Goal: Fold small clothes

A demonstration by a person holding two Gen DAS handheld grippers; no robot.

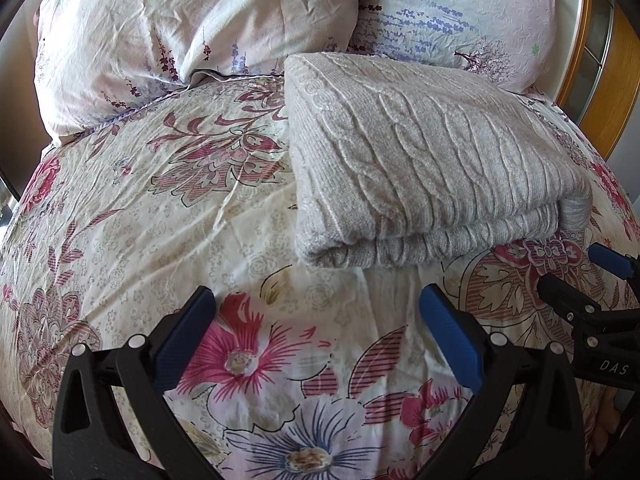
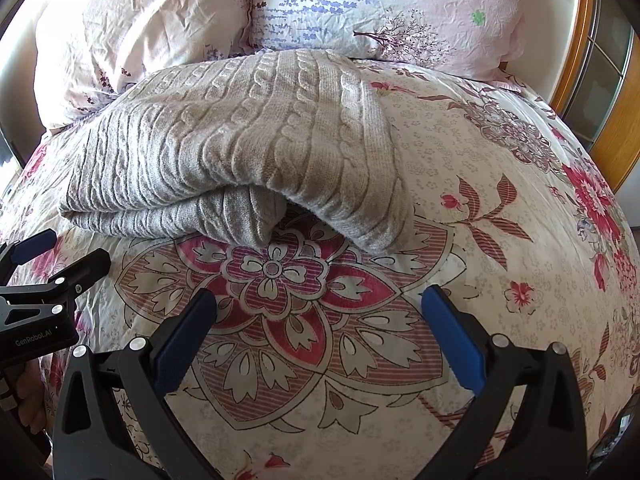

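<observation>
A grey cable-knit sweater (image 1: 424, 160) lies folded in a thick stack on the floral bedspread (image 1: 160, 208), just beyond both grippers. In the right wrist view the sweater (image 2: 248, 140) has its near right corner lifted, with a fold showing underneath. My left gripper (image 1: 316, 332) is open and empty, above the bedspread a little short of the sweater's near edge. My right gripper (image 2: 320, 332) is open and empty, above the bedspread (image 2: 480, 208) in front of the sweater. The right gripper also shows at the right edge of the left wrist view (image 1: 580, 280).
Two floral pillows (image 1: 192, 24) (image 1: 460, 12) lie at the head of the bed behind the sweater. A wooden frame (image 2: 616, 128) stands at the right. The left gripper's body (image 2: 40, 296) shows at the left of the right wrist view.
</observation>
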